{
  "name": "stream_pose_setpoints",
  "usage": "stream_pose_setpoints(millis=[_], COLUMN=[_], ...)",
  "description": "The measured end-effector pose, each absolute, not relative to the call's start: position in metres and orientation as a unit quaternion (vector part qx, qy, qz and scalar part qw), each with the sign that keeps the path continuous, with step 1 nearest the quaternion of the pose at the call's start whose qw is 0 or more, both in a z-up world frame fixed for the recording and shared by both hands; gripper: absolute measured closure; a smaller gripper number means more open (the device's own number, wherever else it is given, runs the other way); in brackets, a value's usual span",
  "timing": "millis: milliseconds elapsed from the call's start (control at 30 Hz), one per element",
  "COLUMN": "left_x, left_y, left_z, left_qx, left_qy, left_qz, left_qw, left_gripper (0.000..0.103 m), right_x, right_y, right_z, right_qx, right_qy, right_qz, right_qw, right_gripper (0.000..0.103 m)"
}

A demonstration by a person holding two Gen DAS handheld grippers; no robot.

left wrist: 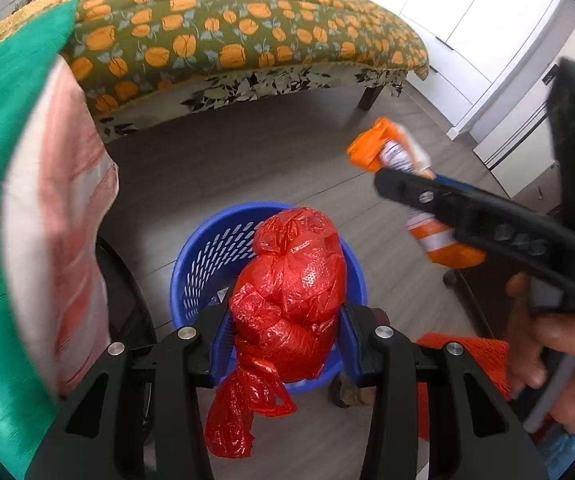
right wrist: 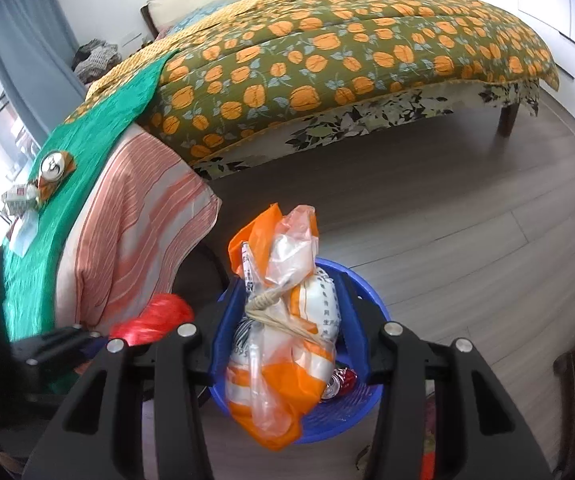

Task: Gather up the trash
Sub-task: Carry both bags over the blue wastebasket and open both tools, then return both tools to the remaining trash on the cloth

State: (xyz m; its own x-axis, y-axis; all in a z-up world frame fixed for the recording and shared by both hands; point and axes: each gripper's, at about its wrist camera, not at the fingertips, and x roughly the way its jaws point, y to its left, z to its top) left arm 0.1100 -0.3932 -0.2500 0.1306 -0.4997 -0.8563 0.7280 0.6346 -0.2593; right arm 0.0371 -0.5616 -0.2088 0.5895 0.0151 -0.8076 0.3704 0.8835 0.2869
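My left gripper (left wrist: 287, 332) is shut on a knotted red plastic bag (left wrist: 291, 296) and holds it over a blue perforated trash basket (left wrist: 203, 264) on the floor. My right gripper (right wrist: 283, 340) is shut on a tied orange-and-white plastic bag (right wrist: 283, 320) above the same basket (right wrist: 367, 308). A crushed can (right wrist: 341, 382) lies inside the basket. The right gripper with its orange bag (left wrist: 391, 152) shows at the right of the left wrist view. The red bag (right wrist: 155, 318) shows at the lower left of the right wrist view.
A bed with a pumpkin-print quilt (right wrist: 347, 52) stands behind. A table with green cloth (right wrist: 99, 132) over a striped cloth (right wrist: 135, 240) carries a can (right wrist: 52, 166) and crumpled wrappers (right wrist: 17, 196). Grey wood floor (right wrist: 447, 208) lies around the basket.
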Motion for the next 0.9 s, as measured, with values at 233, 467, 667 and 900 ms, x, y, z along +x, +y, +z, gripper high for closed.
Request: stream_pose_setpoints(millis=[233,467,667,900], left_x=[0.122,0.098,0.078,0.083], left_y=[-0.405,-0.375,-0.313,-0.219], left_z=[-0.261,-0.213,-0.188,-0.184], left_qx=[0.101,0.095,0.104,0.117], left_qy=[0.508,0.460,0.428,0.431], left_qz=[-0.401,-0.426,-0.409,-0.326], left_qw=[0.756,0.773,0.799,0.833], left_gripper=[0.027,0.017,0.011,0.011], right_x=[0.033,0.027,0.030,0.039], right_y=[-0.575,-0.574,-0.548,-0.459], right_z=[-0.208,-0.199,-0.186,-0.174], right_qx=[0.248,0.244,0.190,0.061], right_qy=[0.426,0.416,0.405,0.396], right_qz=[-0.116,-0.131,-0.146,-0.084], right_qw=[0.863,0.866,0.882,0.912], right_gripper=[0.034,0.022,0.014,0.014])
